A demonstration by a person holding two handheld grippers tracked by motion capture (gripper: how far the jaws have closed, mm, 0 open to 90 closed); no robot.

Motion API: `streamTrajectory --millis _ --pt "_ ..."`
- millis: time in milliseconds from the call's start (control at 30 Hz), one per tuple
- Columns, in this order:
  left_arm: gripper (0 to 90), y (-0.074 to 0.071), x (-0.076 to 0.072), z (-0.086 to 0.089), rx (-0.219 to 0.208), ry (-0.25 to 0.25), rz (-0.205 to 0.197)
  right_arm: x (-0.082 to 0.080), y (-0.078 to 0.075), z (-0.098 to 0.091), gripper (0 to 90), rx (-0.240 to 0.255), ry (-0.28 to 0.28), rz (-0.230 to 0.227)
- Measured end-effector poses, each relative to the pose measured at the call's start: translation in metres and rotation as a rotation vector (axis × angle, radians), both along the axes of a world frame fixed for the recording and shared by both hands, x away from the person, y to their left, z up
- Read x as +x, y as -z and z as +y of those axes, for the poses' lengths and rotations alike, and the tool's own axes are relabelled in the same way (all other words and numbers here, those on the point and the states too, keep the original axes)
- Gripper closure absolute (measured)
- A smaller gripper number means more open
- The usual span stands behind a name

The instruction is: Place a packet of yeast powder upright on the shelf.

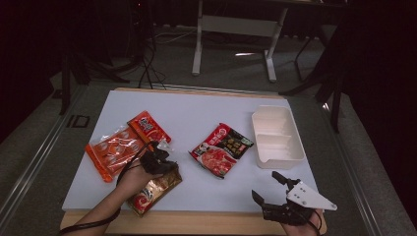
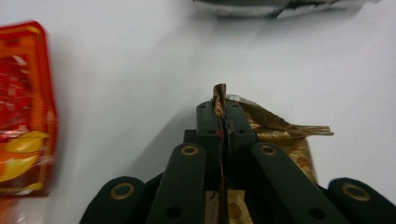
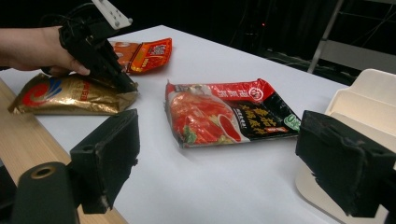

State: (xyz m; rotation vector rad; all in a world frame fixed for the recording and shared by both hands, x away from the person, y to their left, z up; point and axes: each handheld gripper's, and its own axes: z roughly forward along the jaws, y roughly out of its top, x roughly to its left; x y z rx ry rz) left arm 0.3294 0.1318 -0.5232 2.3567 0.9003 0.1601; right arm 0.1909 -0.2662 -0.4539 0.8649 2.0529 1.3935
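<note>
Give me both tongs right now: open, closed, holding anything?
Left tongs: closed, pinching the edge of the gold packet.
Right tongs: open, holding nothing, near the white tray.

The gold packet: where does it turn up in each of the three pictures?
High view: gold packet at lower left, under the left gripper.
Left gripper view: centre, its edge pinched between the black jaws.
Right gripper view: upper left.
Shared landmark: the red-and-black packet.
</note>
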Motion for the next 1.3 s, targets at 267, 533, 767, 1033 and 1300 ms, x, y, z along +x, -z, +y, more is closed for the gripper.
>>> streamTrajectory --millis 267,533,767,1033,1300 --pt "87.8 -0.025 -0.011 0.02 -0.047 -0.058 -0.05 -0.001 -0.001 0.0 14.2 0.015 -0.008 -0.003" --pt "88.1 -0.042 -0.023 0.027 -0.091 -0.065 -0.092 -0.001 -0.002 0.001 14.0 0.019 -0.008 -0.006" --pt "88.1 -0.071 -0.036 0.03 -0.19 -0.076 -0.163 -0.001 0.0 0.004 10.1 -0.011 -0.039 -0.001" --pt "88.2 -0.085 -0.043 0.018 -0.274 -0.051 -0.193 0.001 -0.004 0.002 12.4 0.006 -0.061 -0.006" --pt "88.3 -0.099 -0.045 -0.001 -0.368 -0.005 -0.214 0.003 -0.022 0.005 12.8 -0.03 -0.077 0.006"
